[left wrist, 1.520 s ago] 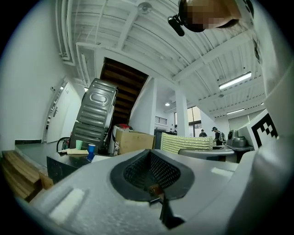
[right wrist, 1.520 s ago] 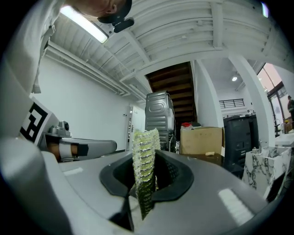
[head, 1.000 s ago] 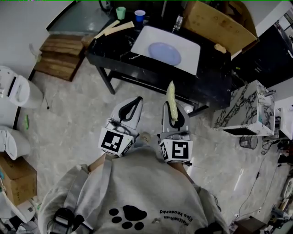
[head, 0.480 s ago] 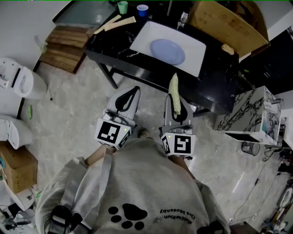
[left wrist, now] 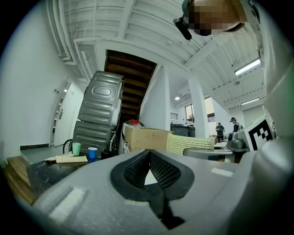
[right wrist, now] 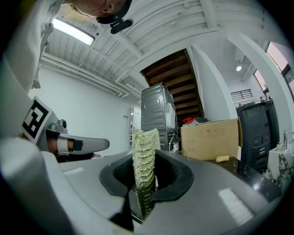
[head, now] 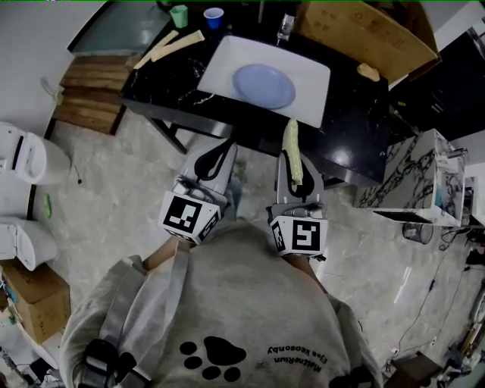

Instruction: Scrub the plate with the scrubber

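Left gripper (head: pixel 225 148) and right gripper (head: pixel 296 171), with its scrubber (head: pixel 292 150), have moved closer to the black counter (head: pixel 356 114) and plate (head: pixel 263 85)

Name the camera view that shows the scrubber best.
The right gripper view: the scrubber fills the middle, clamped on edge between the right tool's jaws. The head view shows it small from above, sticking out past that tool. The left gripper view catches its flat side, at the right.

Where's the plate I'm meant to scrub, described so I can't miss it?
Find the black table at the top of the head view; a white rectangular basin sits in it. The plate lies inside that basin: round, pale blue, the only thing in it, whereas the small blue cup stands outside on the black top.
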Tool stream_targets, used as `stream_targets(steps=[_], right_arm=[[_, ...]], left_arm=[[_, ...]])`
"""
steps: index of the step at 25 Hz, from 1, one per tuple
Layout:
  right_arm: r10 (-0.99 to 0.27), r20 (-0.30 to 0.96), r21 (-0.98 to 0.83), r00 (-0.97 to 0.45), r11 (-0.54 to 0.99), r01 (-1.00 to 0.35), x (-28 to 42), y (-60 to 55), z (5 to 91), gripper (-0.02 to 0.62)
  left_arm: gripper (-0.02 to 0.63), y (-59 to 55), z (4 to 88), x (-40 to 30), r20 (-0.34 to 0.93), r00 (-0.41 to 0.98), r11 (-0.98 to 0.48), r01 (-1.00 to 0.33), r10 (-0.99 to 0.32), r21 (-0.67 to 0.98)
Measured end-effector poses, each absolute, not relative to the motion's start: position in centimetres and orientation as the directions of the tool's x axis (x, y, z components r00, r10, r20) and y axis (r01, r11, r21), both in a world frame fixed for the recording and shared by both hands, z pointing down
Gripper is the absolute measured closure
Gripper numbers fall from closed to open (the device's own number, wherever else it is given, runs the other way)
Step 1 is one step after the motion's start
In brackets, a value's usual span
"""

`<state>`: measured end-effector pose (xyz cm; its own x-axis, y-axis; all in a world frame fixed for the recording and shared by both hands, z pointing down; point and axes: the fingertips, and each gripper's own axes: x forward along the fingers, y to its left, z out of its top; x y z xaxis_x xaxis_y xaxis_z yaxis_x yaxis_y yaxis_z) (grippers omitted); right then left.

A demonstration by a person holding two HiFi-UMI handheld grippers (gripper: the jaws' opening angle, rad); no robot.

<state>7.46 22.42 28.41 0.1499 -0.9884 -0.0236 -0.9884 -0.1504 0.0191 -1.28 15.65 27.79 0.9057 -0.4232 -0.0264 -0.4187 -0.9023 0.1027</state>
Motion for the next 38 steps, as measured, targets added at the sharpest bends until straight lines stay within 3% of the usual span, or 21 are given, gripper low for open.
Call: stream_targets(steps=[13, 26, 38], right_arm=[[-0.976, -0.002, 0.001, 0.218, -0.218, -0.976, 14.3, 8.9, 29.3, 0.529], [-0.941, 0.127, 0.03, 0.314, -0.313, -0.949, 20.0, -1.2, 32.7, 0.528], [-0.92, 0.224, 0.024, 0.321, -0.324, -0.946, 21.4, -3.7, 36.3, 0.528]], left_arm=[[0.601, 0.8, 29.3, 6.6, 0.016, 0.939, -0.937, -0.343, -0.342, 0.066], [0.601, -9.9, 33.3, 13.4, 0.083, 0.981, -0.978, -0.184, -0.176, 0.102], [0.601, -13.4, 37.8, 14.6, 0.152, 0.974, -0.956, -0.198, -0.167, 0.218]])
